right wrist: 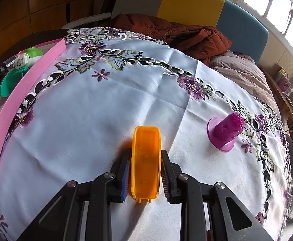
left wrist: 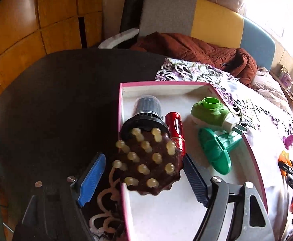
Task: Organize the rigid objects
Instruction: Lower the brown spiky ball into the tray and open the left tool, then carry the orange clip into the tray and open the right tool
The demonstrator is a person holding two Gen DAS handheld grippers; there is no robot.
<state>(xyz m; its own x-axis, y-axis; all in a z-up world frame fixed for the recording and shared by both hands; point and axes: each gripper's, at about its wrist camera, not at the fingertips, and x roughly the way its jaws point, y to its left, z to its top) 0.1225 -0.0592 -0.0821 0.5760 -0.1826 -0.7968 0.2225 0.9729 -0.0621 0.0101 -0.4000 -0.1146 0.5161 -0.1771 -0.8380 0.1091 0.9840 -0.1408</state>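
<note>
A brown round massage brush [left wrist: 148, 166] with pale knobs lies tilted over the left rim of the pink-edged box [left wrist: 162, 83]. My left gripper [left wrist: 144, 156] straddles it, open wide, with neither blue pad touching the brush. In the right wrist view my right gripper [right wrist: 145, 151] is shut on an orange plastic casing [right wrist: 145, 160], low over the embroidered white cloth [right wrist: 106, 110]. A purple perforated cone [right wrist: 224, 130] stands on the cloth to its right.
Inside the box lie a black-and-clear cylinder [left wrist: 146, 108], a red tube [left wrist: 176, 128], a light green plug-in device [left wrist: 210, 112] and a dark green funnel-shaped part [left wrist: 216, 150]. Dark bare table [left wrist: 56, 100] spreads to the left. A rust-brown jacket [left wrist: 196, 48] lies on the chair behind.
</note>
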